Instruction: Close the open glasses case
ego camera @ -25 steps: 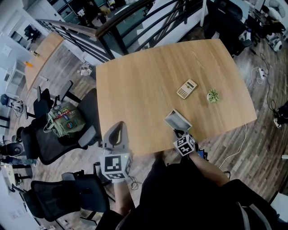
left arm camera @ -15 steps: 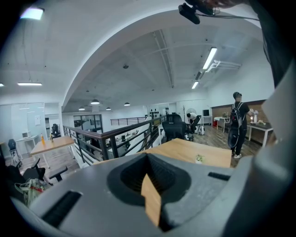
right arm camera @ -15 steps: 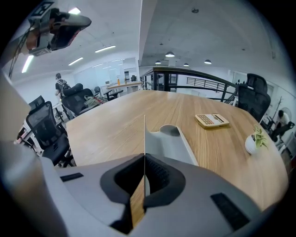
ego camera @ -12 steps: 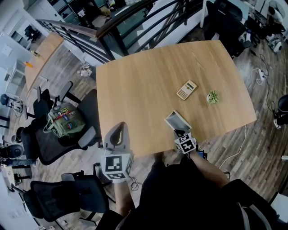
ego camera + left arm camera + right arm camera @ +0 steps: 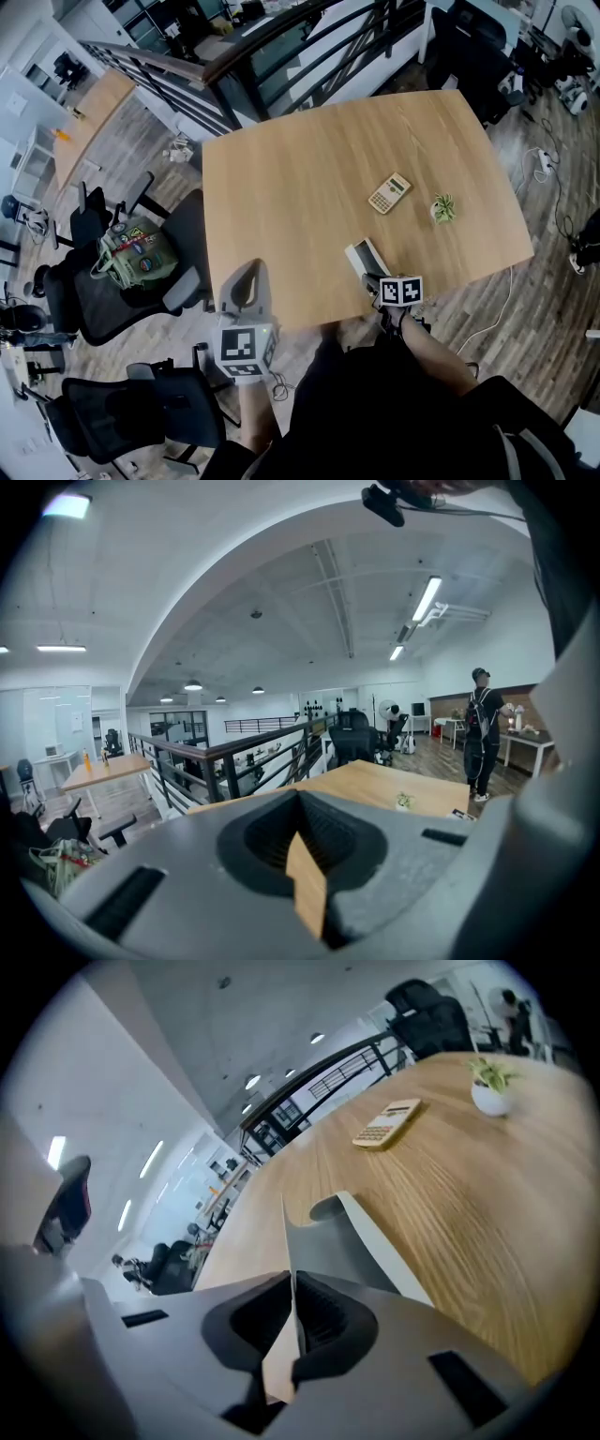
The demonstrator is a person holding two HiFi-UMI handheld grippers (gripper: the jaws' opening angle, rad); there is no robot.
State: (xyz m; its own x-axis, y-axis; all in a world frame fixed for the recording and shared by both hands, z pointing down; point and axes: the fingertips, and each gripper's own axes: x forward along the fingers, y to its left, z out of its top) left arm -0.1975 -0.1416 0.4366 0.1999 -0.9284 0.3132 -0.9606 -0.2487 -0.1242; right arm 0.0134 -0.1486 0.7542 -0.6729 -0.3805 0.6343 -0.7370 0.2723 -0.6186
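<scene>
The glasses case (image 5: 362,255) lies near the table's front edge, grey inside with a white rim (image 5: 349,1241). Its lid (image 5: 285,1237) stands up, seen edge-on in the right gripper view, running straight into the jaws. My right gripper (image 5: 374,278) is shut on that lid (image 5: 292,1290), its marker cube just off the table edge. My left gripper (image 5: 247,272) hovers at the front left edge of the table, far from the case, jaws together with nothing between them (image 5: 301,803).
A beige calculator (image 5: 389,191) (image 5: 386,1122) and a small potted plant (image 5: 443,203) (image 5: 489,1086) sit beyond the case on the wooden table (image 5: 291,178). Black office chairs (image 5: 112,300) and a green backpack (image 5: 134,250) stand left of the table. A railing (image 5: 281,37) runs behind.
My right gripper has turned and shifted slightly right with the lid. The case, wide open a second ago, now looks much narrower from above. The left gripper has hardly moved.
</scene>
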